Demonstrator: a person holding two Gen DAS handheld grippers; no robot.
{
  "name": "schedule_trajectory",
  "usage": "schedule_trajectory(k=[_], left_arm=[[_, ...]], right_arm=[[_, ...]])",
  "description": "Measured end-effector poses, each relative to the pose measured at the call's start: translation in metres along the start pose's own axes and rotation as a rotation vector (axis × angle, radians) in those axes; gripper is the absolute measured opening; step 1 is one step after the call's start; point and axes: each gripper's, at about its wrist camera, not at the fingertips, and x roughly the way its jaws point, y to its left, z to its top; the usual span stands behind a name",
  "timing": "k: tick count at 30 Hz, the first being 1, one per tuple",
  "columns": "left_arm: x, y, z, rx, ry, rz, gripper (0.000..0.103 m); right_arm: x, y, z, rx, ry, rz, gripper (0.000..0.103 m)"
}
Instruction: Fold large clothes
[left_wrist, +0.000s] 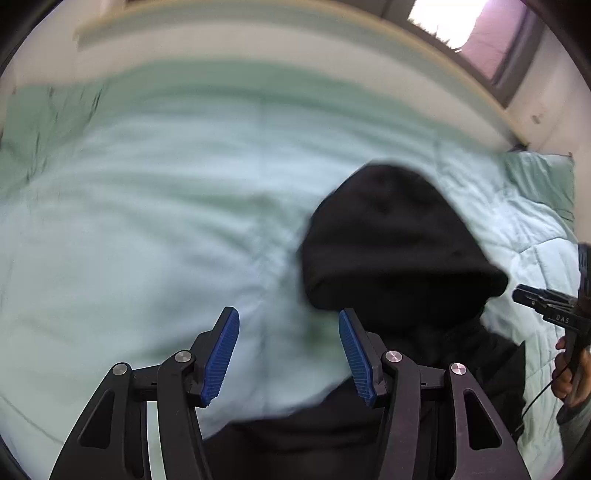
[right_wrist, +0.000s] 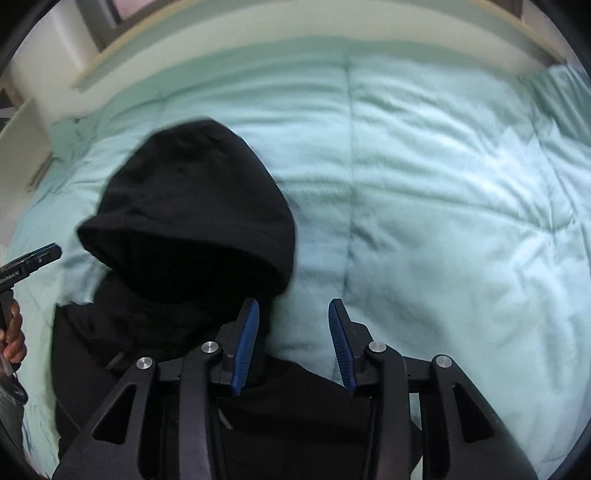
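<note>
A black hooded garment (left_wrist: 399, 240) lies on a pale green quilt (left_wrist: 147, 221), its hood spread flat and pointing away from me. My left gripper (left_wrist: 288, 312) hangs open above the quilt just left of the hood, nothing between its blue pads. In the right wrist view the garment (right_wrist: 195, 206) fills the left half, and its body runs under the tool. My right gripper (right_wrist: 293, 301) is open too, its left pad over the garment's edge and its right pad over the bare quilt (right_wrist: 443, 184). Neither gripper holds any cloth.
The quilt covers a bed with a pale wooden rail (left_wrist: 258, 22) along its far side. A bright window (left_wrist: 480, 33) sits beyond it. A hand (left_wrist: 569, 373) holds the right tool at the frame's right edge; a hand (right_wrist: 14, 332) with the left tool shows at the far left.
</note>
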Motion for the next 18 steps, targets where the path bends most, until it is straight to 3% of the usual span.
schedule_trajectory(k=[3,5,7,9,11,13,15,18], left_arm=[[0.004,-0.03,0.021,0.026,-0.027,-0.05,0.058],[0.023,-0.046,0.036,0.031,-0.011,-0.068,0.058],[0.05,-0.053,0.043,0.025,0.046,-0.079,0.058],[0.092,-0.047,0.034,0.002,0.157,-0.07,0.058],[0.122,-0.03,0.013,-0.039,0.225,-0.086,0.058],[0.131,-0.021,-0.002,-0.038,0.187,-0.14,0.058],[0.126,-0.025,-0.009,0.004,0.146,-0.134,0.058],[0.118,-0.034,-0.009,0.053,0.15,-0.099,0.059]], right_arm=[[-0.009,0.02,0.029,-0.026,-0.046,0.033,0.056],[-0.005,0.036,0.049,-0.04,-0.071,0.067,0.056],[0.01,0.047,0.063,-0.045,-0.058,0.111,0.056],[0.034,0.05,0.067,-0.04,-0.015,0.115,0.056],[0.072,0.048,0.058,-0.042,0.074,0.131,0.056],[0.116,0.044,0.04,-0.054,0.198,0.146,0.056],[0.129,0.038,0.027,-0.062,0.182,0.161,0.056],[0.121,0.038,0.028,-0.073,0.179,0.15,0.056]])
